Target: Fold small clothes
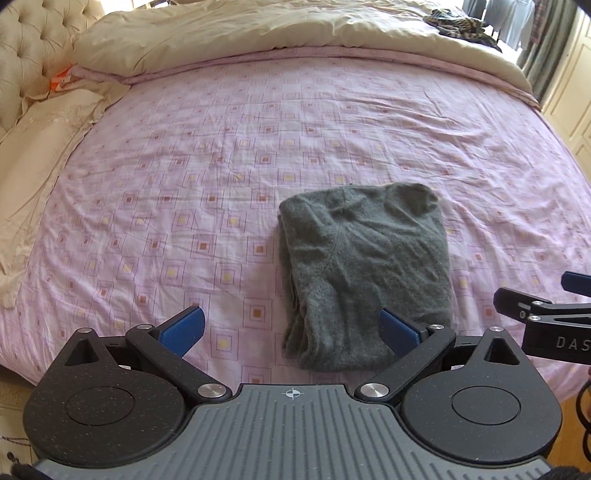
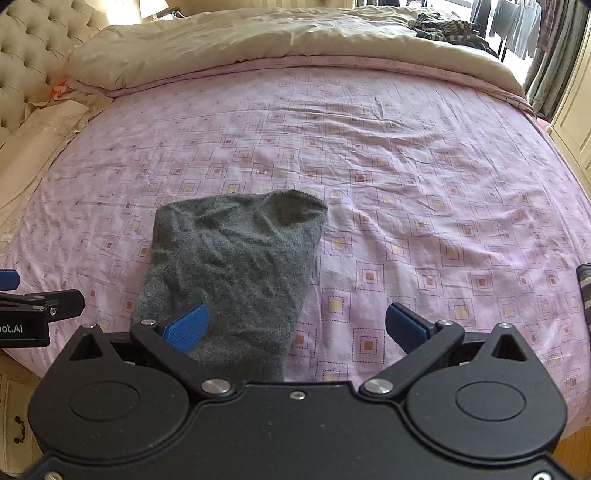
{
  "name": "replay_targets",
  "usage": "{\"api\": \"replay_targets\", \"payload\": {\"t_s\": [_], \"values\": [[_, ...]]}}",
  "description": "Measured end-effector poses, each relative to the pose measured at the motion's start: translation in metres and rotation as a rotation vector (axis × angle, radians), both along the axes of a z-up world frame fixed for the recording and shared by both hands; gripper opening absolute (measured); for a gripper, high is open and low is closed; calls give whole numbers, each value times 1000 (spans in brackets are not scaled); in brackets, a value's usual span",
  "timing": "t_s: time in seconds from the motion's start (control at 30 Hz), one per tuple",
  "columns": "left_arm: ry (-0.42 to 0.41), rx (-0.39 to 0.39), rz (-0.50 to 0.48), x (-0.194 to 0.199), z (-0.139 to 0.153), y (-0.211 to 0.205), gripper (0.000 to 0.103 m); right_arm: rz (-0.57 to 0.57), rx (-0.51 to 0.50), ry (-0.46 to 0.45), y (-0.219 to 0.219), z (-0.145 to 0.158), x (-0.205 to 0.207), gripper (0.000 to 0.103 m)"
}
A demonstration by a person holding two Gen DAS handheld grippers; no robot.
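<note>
A folded grey knit garment (image 1: 364, 266) lies on the pink patterned bed sheet (image 1: 221, 155) near the bed's front edge. My left gripper (image 1: 291, 328) hovers open just before the garment's near end, its blue pads wide apart and holding nothing. In the right wrist view the same grey garment (image 2: 236, 266) sits left of centre. My right gripper (image 2: 297, 328) is open above its near right corner, also holding nothing. Each gripper shows at the edge of the other's view: the right gripper (image 1: 546, 314) and the left gripper (image 2: 33, 310).
A beige duvet (image 1: 258, 33) is bunched along the far side of the bed, with a dark patterned cloth (image 1: 458, 26) on top. A tufted headboard (image 1: 33, 48) and pillows (image 1: 40, 140) stand left. A striped item (image 2: 585, 291) peeks in at right.
</note>
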State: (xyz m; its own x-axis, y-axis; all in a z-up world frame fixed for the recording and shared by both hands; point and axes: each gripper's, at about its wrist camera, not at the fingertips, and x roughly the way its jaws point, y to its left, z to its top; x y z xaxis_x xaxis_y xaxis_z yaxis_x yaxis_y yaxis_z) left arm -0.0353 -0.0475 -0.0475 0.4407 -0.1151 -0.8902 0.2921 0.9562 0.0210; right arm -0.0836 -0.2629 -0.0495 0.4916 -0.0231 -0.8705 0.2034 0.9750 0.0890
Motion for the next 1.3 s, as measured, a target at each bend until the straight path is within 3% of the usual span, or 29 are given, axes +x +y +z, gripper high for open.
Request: {"api": "replay_targets", "payload": {"t_s": [0.33, 1.3], "values": [[74, 4, 42, 0, -13, 8, 101, -49, 105, 38, -1, -6, 1, 102], [132, 16, 36, -2, -23, 7, 101, -44, 125, 54, 1, -12, 2, 102]]}}
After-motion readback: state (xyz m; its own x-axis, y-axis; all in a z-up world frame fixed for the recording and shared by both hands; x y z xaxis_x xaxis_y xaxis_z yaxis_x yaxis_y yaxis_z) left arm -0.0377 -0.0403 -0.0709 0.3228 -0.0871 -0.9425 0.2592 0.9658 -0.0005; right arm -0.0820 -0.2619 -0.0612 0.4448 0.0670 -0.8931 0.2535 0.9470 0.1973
